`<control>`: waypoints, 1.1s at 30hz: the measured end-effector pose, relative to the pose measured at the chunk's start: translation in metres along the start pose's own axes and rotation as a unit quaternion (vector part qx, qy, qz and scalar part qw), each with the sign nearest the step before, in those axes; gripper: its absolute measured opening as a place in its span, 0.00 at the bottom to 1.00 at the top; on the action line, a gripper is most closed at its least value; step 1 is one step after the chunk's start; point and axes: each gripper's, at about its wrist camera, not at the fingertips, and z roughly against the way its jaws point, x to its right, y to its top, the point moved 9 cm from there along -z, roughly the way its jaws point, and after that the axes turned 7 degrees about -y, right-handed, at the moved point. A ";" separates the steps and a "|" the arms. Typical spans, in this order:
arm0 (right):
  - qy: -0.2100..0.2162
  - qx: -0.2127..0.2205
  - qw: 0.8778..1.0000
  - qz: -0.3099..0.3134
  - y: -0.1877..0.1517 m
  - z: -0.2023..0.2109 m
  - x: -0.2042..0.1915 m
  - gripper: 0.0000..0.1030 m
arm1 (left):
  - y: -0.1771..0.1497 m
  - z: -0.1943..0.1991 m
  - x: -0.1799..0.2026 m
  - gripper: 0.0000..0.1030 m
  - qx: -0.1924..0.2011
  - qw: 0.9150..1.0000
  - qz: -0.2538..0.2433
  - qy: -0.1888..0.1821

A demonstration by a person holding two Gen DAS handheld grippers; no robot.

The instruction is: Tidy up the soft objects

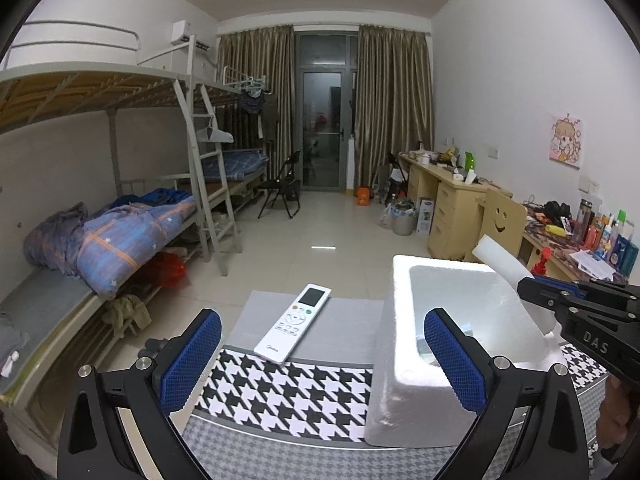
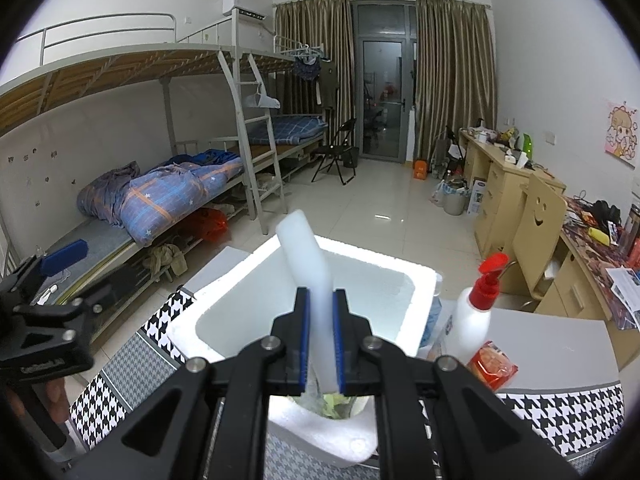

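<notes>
Pinching the white foam slab (image 2: 306, 252) near its lower end, my right gripper (image 2: 320, 344) has its jaws almost shut on it, so the soft piece stands upright, leaning slightly left, over the open foam box (image 2: 416, 280). I judge it is held this way to drop straight in. My left gripper (image 1: 320, 364) has its jaws spread wide with nothing between the pads, waiting at the box's near left side, perhaps to steady it. A remote control (image 1: 294, 322) lies left of the box; a pump bottle (image 2: 476, 316) and a red packet (image 2: 492, 366) sit to its right on the houndstooth cloth (image 1: 288, 392).
</notes>
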 end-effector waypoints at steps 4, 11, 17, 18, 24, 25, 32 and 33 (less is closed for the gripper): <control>-0.001 -0.002 1.000 0.003 0.000 -0.004 -0.004 0.13 | -0.002 0.006 -0.008 0.99 0.000 1.000 0.004 0.008; -0.018 0.005 1.000 0.002 0.001 -0.008 -0.001 0.34 | -0.007 0.018 -0.020 0.99 0.002 1.000 0.008 0.014; -0.023 0.009 1.000 -0.001 0.000 -0.007 -0.003 0.65 | -0.008 0.022 -0.020 0.99 0.004 1.000 0.009 0.007; -0.025 0.010 1.000 0.001 0.000 -0.006 -0.003 0.66 | -0.008 0.022 -0.020 0.99 0.004 1.000 0.009 0.007; -0.017 0.020 1.000 0.005 0.000 0.006 -0.008 0.70 | -0.012 0.029 -0.015 0.99 0.003 1.000 0.008 0.002; -0.015 0.021 1.000 0.005 0.000 0.009 -0.009 0.70 | -0.012 0.031 -0.014 0.99 0.003 1.000 0.008 0.001; -0.014 0.033 0.999 0.009 -0.004 0.028 -0.009 0.76 | -0.018 0.045 -0.006 0.99 0.010 1.000 0.002 -0.007; -0.015 0.040 0.999 0.013 -0.004 0.032 -0.010 0.77 | -0.020 0.047 -0.005 0.99 0.011 1.000 0.003 -0.009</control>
